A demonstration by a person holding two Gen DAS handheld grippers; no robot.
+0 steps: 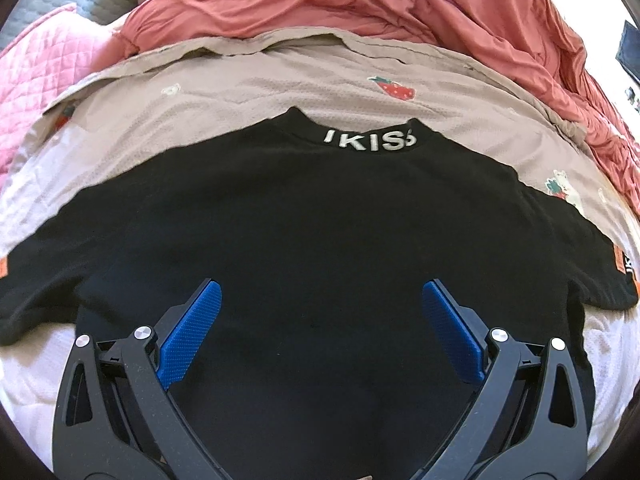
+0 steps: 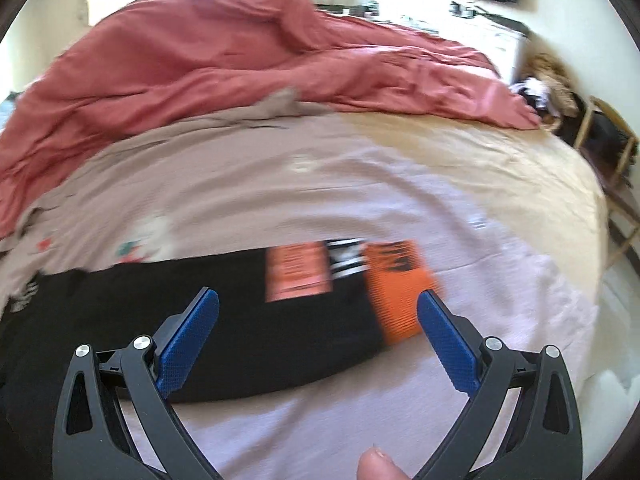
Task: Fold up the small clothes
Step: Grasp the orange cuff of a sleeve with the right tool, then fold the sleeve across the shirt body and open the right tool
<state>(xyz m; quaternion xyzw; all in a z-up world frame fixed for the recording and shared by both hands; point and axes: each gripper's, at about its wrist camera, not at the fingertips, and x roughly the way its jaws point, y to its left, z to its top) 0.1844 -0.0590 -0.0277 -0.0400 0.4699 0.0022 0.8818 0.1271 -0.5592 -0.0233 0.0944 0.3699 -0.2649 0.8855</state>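
Black T-shirt (image 1: 304, 232) spread flat on the bed's beige strawberry-print sheet (image 1: 248, 84), collar away from the camera, red duvet (image 1: 360, 4) bunched beyond. Left tongs (image 1: 321, 300) gaping, empty, above the shirt body. Right tongs (image 2: 318, 300) likewise spread wide, empty, over the sleeve's orange label (image 2: 400, 292); view blurred.

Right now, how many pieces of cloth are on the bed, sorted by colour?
Black: 1, the T-shirt, spread flat
Red: 1, the duvet, bunched up behind
Pink: 1, the quilted pillow
Beige: 1, the strawberry sheet under the shirt
Total: 4
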